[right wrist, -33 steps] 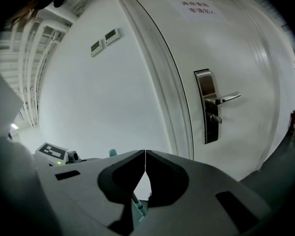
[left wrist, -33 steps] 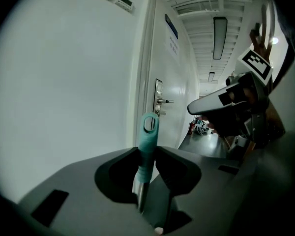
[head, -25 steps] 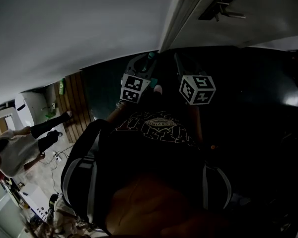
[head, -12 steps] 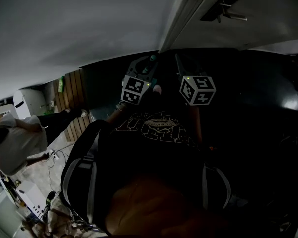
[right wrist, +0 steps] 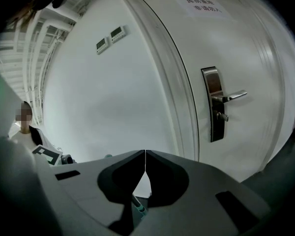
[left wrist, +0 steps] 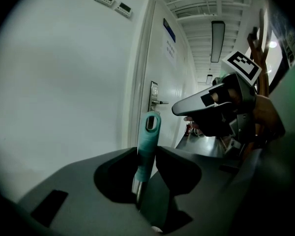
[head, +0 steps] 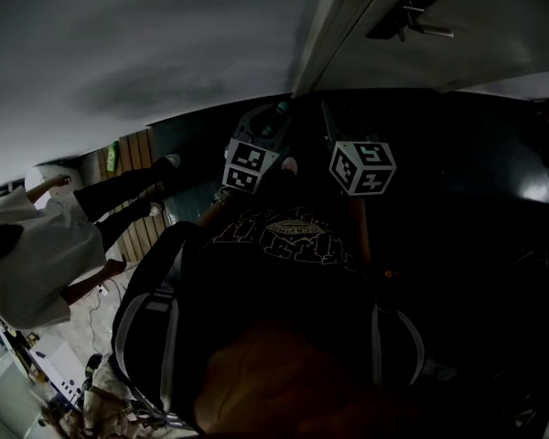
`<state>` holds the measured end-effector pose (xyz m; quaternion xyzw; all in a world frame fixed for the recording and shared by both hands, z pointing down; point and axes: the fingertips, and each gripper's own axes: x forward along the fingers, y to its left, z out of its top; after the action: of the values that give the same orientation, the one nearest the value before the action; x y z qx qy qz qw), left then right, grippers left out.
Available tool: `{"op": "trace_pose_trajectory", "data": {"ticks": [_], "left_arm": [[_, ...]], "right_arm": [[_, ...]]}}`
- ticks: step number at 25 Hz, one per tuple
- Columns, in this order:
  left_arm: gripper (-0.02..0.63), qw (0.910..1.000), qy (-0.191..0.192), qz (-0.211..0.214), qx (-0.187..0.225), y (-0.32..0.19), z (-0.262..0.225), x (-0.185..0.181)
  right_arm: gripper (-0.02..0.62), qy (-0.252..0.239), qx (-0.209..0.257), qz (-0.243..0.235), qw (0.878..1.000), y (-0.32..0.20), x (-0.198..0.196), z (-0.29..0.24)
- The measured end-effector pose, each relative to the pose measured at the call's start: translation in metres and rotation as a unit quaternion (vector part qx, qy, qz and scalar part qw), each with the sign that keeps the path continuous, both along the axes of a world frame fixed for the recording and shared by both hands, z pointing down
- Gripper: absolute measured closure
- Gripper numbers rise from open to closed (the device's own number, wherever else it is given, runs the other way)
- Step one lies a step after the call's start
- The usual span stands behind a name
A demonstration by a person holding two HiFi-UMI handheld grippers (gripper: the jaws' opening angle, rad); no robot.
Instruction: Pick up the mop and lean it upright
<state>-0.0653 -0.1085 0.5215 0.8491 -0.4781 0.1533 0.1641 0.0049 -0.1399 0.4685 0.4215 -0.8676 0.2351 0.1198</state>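
Mop (left wrist: 149, 132): teal grip end with a hang hole, silver shaft below it. The grip stands between the jaws of the left tool (left wrist: 147, 151), which are closed on it just under the teal section. The handle end points up along the white wall (left wrist: 64, 82), close to the frame of a white door (right wrist: 236, 48). The mop's head is outside all views

Right tool (right wrist: 145, 156): jaws pressed together tip to tip, nothing between them. A short piece of the shaft and teal grip shows below and behind the jaws in the right gripper view. The tool faces the wall, with the lever door handle (right wrist: 221, 104) off to its right and two small wall panels (right wrist: 110, 38) above

Head view: both marker cubes sit side by side in front of the holder's dark shirt, left tool next to the teal tip. The floor is dark. A second person in a white top (head: 37, 254) is at the far left, well apart
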Motion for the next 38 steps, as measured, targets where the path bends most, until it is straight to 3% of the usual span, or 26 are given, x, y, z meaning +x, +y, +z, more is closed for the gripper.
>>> {"op": "trace_pose_trajectory", "data": {"ticks": [14,38], "left_arm": [[0.457,1.0000,-0.002,0.002,0.002,-0.006,-0.002,0.005],[0.457,0.9996,-0.022,0.016,0.002,-0.062,0.013,0.012]], "right_arm": [[0.575,-0.003,-0.002,0.009,1.000,0.004,0.009,-0.003],[0.575,0.000,0.001,0.028,1.000,-0.008,0.026,-0.005]]}}
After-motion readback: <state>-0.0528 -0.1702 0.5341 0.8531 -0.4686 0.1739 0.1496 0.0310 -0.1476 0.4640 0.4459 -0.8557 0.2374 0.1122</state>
